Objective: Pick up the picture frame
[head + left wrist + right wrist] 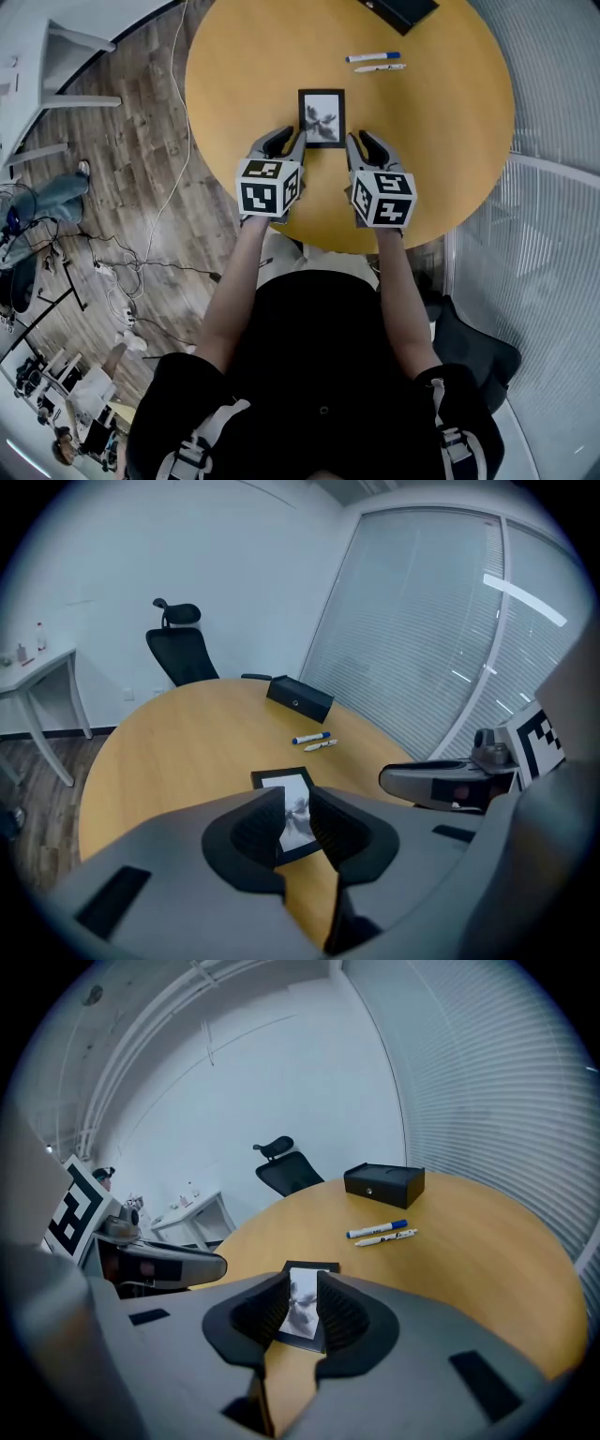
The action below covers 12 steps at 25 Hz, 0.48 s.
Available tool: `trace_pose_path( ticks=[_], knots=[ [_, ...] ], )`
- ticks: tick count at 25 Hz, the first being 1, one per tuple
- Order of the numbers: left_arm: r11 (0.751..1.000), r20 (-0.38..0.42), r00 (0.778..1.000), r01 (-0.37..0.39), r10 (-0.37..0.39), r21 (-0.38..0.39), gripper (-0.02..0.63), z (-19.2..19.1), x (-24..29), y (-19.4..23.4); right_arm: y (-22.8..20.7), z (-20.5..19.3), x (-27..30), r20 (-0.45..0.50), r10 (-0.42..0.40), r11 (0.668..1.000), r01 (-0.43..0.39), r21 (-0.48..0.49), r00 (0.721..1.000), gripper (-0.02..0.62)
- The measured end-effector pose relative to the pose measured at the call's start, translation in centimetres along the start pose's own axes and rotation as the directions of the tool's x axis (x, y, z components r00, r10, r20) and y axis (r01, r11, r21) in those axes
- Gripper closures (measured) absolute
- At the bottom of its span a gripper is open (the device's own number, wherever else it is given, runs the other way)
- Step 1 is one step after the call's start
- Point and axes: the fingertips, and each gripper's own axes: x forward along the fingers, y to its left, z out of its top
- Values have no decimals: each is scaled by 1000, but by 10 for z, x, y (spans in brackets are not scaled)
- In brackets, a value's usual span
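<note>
Fingers (251, 829) of the left gripper (281, 145) and right gripper (368, 148) are held parted and empty, flanking the near end of the picture frame (322, 117), which is laid flat on the worktop (244, 75), long axis running away.

1. A round table (450, 122) with a yellow wooden top stands on a floor (122, 178) of brown planks.
2. The walls (187, 555) are white.
3. Closed blinds (422, 630) cover the window.
4. A black office chair (183, 658) stands behind the table, and a white side table (42, 667) is near the wall.
5. Cables (122, 272) lie on the floor.
</note>
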Motion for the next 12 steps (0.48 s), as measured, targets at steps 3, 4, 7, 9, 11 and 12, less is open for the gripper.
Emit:
trace_pose_path(
  ticks=[3,4,7,9,11,12],
  knots=[
    [1000,-34,999,-20,20,-16,529,-11,24,8,-10,-17,21,-45,4,1000,-3,11,999,489],
    [999,-45,999,-26,25,-20,528,-15,31,10,-13,-24,27,-60,5,1000,-4,18,998,489],
    [999,-80,996,-41,38,-34,522,-30,47,19,-19,-42,43,-102,13,999,-10,33,995,486],
    [998,-103,994,-51,45,-47,515,-41,57,24,-21,-51,52,-124,19,999,-15,35,992,486],
    [996,-126,991,-60,52,-59,511,-51,67,30,-24,-57,61,-142,23,999,-17,40,990,485],
    [996,-137,989,-62,53,-66,508,-56,72,33,-25,-59,65,-150,24,999,-18,44,988,483]
  ],
)
